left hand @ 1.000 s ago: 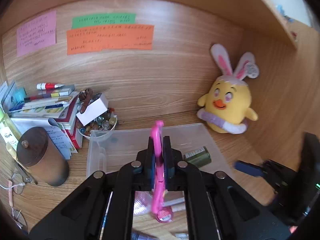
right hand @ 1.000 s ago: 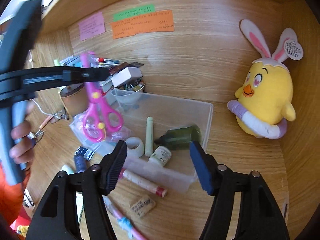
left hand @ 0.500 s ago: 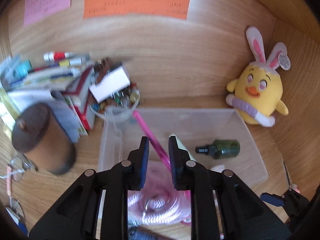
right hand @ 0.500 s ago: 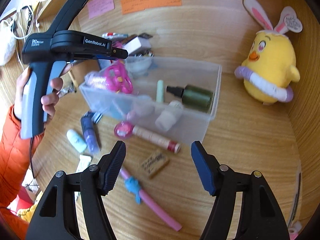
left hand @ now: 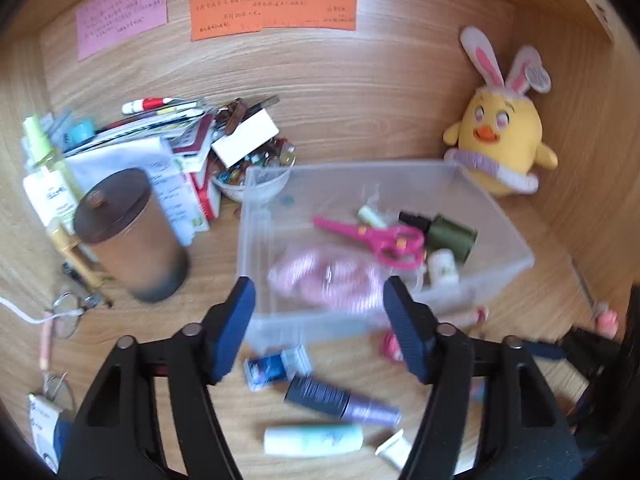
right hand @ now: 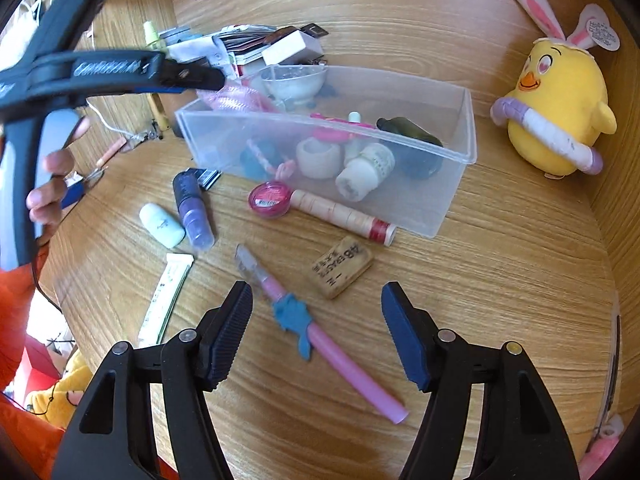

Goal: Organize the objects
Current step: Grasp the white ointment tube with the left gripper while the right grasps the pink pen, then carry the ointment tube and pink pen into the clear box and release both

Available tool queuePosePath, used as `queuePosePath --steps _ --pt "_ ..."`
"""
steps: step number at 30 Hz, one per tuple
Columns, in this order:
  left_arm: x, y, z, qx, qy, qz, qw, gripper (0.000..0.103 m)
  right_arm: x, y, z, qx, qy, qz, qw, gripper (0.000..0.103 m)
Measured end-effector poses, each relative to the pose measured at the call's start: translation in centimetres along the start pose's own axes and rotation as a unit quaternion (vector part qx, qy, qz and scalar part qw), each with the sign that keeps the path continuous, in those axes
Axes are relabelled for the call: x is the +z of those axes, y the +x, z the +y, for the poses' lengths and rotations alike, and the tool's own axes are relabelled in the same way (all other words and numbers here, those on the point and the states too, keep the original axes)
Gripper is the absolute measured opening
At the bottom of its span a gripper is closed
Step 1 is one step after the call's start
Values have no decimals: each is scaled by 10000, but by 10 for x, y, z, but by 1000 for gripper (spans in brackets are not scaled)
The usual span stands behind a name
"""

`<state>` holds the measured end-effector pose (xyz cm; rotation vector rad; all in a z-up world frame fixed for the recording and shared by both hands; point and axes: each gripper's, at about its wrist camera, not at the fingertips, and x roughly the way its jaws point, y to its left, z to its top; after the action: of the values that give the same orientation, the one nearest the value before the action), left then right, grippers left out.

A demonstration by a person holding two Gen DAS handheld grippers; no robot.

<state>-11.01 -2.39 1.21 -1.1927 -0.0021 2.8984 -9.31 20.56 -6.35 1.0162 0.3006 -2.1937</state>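
Left tool (left hand: pixel 320 320) gapes over bin (left hand: pixel 516 240); scissors (left hand: pixel 376 236) lie flat, tips pointing left.

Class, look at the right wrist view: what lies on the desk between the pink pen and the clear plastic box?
In the right wrist view, a tan eraser lies between the pink pen and the clear plastic box, with a capped tube beside the box's wall.

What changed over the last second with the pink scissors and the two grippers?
The left gripper carried the pink scissors down into the clear bin, let go, and now stands open above it. The right gripper stayed open and moved over the pink pen. The plush chick and green bottle stayed put.
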Motion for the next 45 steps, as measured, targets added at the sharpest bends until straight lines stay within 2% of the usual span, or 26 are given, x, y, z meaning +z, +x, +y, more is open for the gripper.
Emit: queuePosePath --steps 4,8,11,12,15,24,26,29,32,34,39,45 --pt "-26 -9 -8 69 196 141 9997 71 -4 3 6 -37 -110 45 9999 47" --pt "-51 -9 -19 -145 252 410 9987 71 -7 10 7 11 -13 167 9999 31" --pt "-68 -11 -27 -279 259 548 9978 72 -10 8 10 -8 17 154 9999 26" --pt "-74 -12 -29 -339 247 597 9973 72 -11 7 11 -9 13 157 9999 21" --pt "-89 -13 -36 -532 227 753 9955 72 -16 2 12 48 55 169 9998 14" --pt "-121 -4 -54 -959 109 1145 9887 72 -28 -10 18 4 117 82 9999 12" --pt "-123 -6 -57 -925 160 1080 9897 66 -31 -14 19 -51 111 30 9999 12" --pt "-124 -8 -59 -917 204 1037 9902 47 -34 -19 18 0 196 -35 9998 12" --pt "-127 -10 -61 -904 268 953 9910 34 -35 -23 15 19 302 -94 9995 10" --pt "-128 -11 -64 -822 363 898 9919 18 -35 -24 14 52 366 -126 9992 10" --pt "-127 -10 -64 -844 402 862 9919 15 -33 -27 16 26 338 -213 9992 10" --pt "-109 -24 -60 -862 312 458 9947 15 -23 -41 16 -14 313 -477 9984 10"
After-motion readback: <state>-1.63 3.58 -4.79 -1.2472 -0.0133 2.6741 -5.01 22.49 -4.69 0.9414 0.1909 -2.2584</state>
